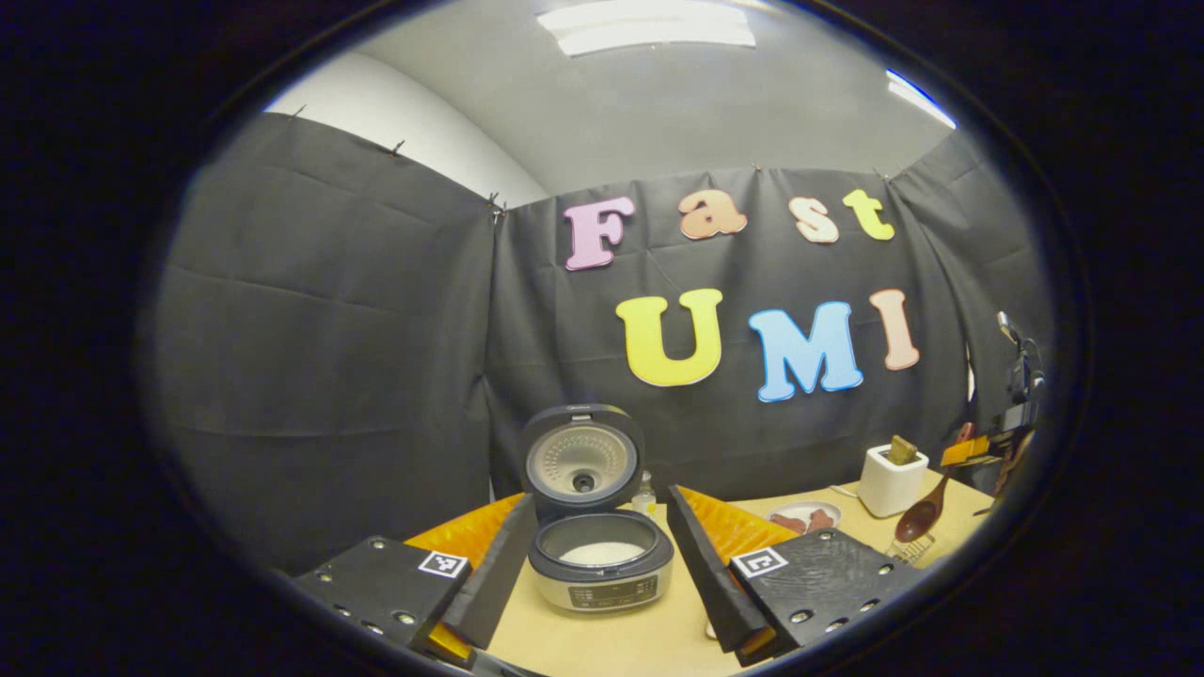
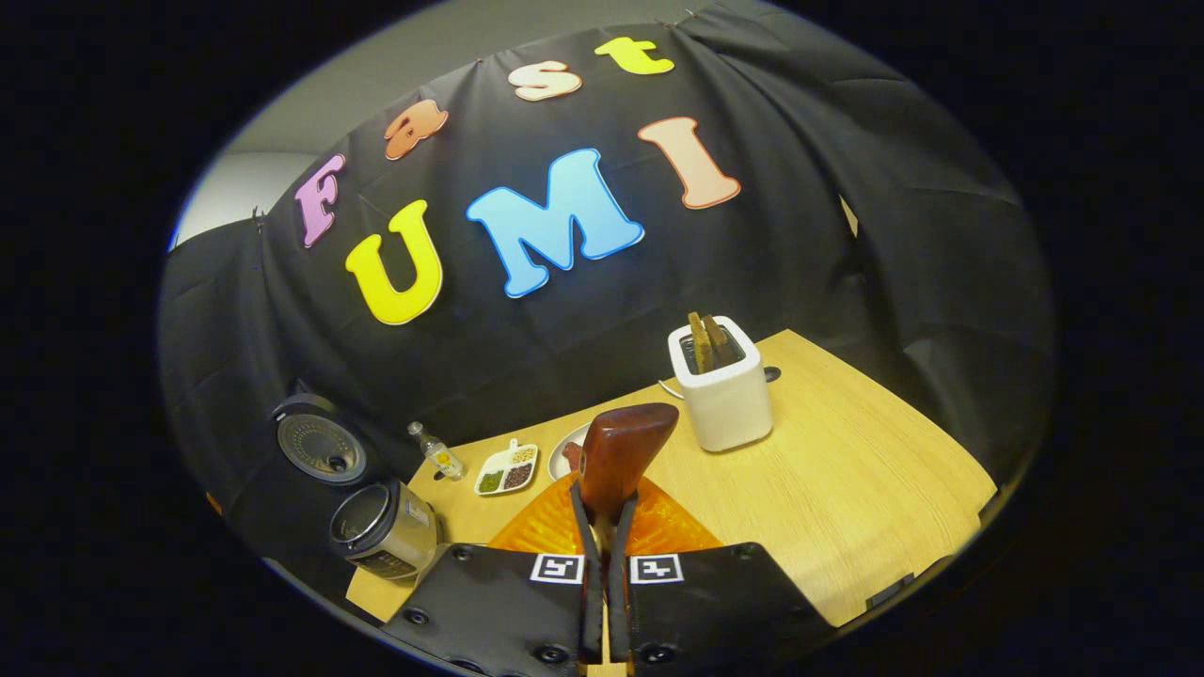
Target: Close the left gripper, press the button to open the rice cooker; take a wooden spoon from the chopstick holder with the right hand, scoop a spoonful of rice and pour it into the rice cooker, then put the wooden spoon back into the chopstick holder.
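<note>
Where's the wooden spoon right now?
The wooden spoon is clamped in the right gripper, held above the table in front of the white toaster.

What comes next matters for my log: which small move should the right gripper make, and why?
Probably carry the right gripper toward the divided grain dish to scoop. It is shut on the wooden spoon, the spoon's bowl looks empty in the left gripper view, and the rice cooker already stands open.

One rice cooker (image 1: 600, 555) stands on the worktop (image 2: 847, 489), lid up. There is one wooden spoon (image 2: 621, 451), one white toaster (image 2: 722, 395) with two slices in it, one small bottle (image 2: 438, 453), one three-part dish (image 2: 508, 467) and one plate (image 1: 802, 515).
</note>
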